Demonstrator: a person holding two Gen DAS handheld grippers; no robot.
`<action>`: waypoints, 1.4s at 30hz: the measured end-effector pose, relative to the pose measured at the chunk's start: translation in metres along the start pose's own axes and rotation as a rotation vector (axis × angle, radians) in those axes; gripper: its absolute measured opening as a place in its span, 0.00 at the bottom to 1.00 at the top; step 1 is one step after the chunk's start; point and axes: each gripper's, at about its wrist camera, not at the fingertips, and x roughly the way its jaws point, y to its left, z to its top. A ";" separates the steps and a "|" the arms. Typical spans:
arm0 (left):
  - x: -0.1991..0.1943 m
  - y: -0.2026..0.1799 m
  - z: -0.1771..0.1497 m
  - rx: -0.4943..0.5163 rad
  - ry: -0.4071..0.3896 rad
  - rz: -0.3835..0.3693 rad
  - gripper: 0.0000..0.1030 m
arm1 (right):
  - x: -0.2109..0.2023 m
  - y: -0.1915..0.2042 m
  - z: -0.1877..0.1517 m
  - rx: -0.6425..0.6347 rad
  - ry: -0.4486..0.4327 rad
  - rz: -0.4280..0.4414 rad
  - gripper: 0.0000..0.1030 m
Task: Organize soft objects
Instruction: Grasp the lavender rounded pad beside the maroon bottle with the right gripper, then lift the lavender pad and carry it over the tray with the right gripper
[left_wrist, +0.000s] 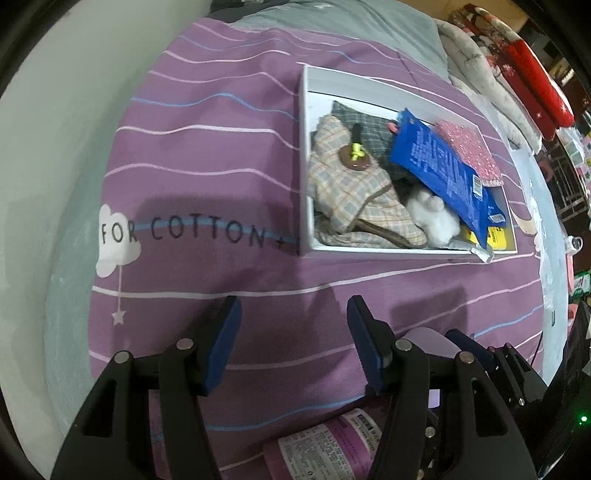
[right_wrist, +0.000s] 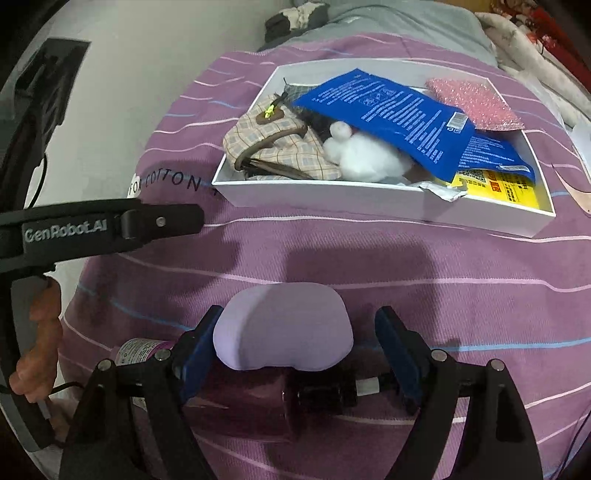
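Left wrist view: left gripper (left_wrist: 293, 343) released, nothing between the jaws, over the purple striped bedcover (left_wrist: 207, 155); white box (left_wrist: 305, 155) upper right holds a plaid pouch (left_wrist: 354, 195), white fluffy ball (left_wrist: 434, 216), blue packet (left_wrist: 439, 166), pink sparkly cloth (left_wrist: 469, 151). Right wrist view: right gripper (right_wrist: 295, 343) jaws spread, lilac soft pad (right_wrist: 282, 326) lower centre between them, touching the left pad, clear of the right one; same box (right_wrist: 332, 203) upper centre-right with the same contents
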 end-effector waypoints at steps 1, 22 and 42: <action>-0.001 -0.004 0.000 0.010 -0.003 0.007 0.59 | -0.001 -0.002 -0.001 0.001 -0.004 0.006 0.79; -0.022 -0.035 0.008 0.031 -0.105 -0.055 0.59 | -0.076 -0.065 0.008 0.188 -0.135 0.110 0.54; -0.012 -0.034 0.012 0.003 -0.128 -0.061 0.59 | -0.092 -0.102 0.004 0.264 -0.207 0.015 0.56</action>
